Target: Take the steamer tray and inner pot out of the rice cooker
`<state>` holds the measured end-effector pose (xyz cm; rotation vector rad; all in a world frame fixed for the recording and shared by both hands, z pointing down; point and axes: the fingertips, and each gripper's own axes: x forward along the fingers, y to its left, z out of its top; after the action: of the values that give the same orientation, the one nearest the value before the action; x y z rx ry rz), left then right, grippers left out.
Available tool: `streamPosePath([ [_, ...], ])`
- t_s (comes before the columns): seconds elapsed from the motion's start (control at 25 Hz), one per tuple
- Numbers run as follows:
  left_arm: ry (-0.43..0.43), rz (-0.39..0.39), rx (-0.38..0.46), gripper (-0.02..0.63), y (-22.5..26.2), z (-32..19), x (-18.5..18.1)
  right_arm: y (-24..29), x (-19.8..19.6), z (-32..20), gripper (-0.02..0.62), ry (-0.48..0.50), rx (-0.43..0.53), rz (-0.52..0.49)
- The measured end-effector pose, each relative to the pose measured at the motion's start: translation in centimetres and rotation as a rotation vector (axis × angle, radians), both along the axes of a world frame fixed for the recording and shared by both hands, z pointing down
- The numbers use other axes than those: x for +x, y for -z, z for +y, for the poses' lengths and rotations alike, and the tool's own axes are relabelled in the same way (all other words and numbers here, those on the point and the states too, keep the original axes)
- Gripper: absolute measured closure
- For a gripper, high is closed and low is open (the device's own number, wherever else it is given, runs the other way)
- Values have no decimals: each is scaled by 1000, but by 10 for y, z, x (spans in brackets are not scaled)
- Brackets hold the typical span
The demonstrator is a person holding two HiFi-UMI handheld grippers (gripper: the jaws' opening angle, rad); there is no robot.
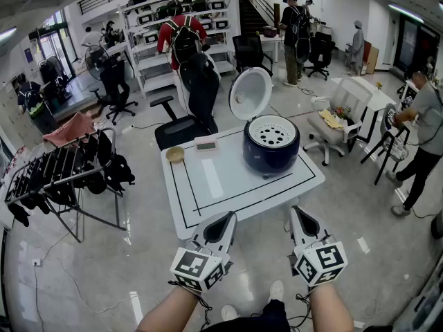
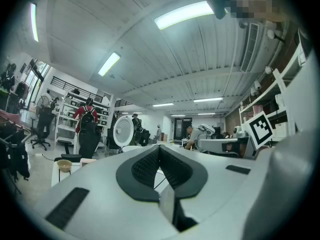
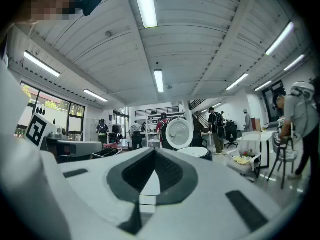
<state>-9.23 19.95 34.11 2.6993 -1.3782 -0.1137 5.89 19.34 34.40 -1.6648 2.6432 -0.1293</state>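
White steamer tray (image 1: 271, 131) sits in the open rice cooker (image 1: 270, 152), frame centre; below, we keep left gripper (image 1: 227, 220) and right gripper (image 1: 298, 215) clenched, empty.

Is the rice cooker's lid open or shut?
Open. The lid stands up behind the rice cooker, and the steamer tray shows inside.

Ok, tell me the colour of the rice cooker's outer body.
Dark navy blue; the rice cooker shows best in the head view.

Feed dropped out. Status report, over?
Left tool and right tool shut, empty, short of white table. White perforated steamer tray in dark blue round rice cooker, lid up. Nothing in the way.
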Motion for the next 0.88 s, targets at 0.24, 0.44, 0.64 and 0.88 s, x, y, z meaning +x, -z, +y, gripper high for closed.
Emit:
streamPosePath([
  [0.24, 4, 6, -5, 604, 2, 0, 4, 2, 5, 0, 595, 0, -1, -5],
  [0.44, 1, 5, -12, 604, 1, -1, 10, 5, 6, 2, 595, 24, 7, -37],
  [0.64, -40, -3, 3, 396, -2, -5, 30, 11, 15, 0, 582, 44, 61, -65],
  [0.88, 1, -34, 15, 242, 1, -30, 51, 16, 40, -28, 325, 58, 65, -104],
])
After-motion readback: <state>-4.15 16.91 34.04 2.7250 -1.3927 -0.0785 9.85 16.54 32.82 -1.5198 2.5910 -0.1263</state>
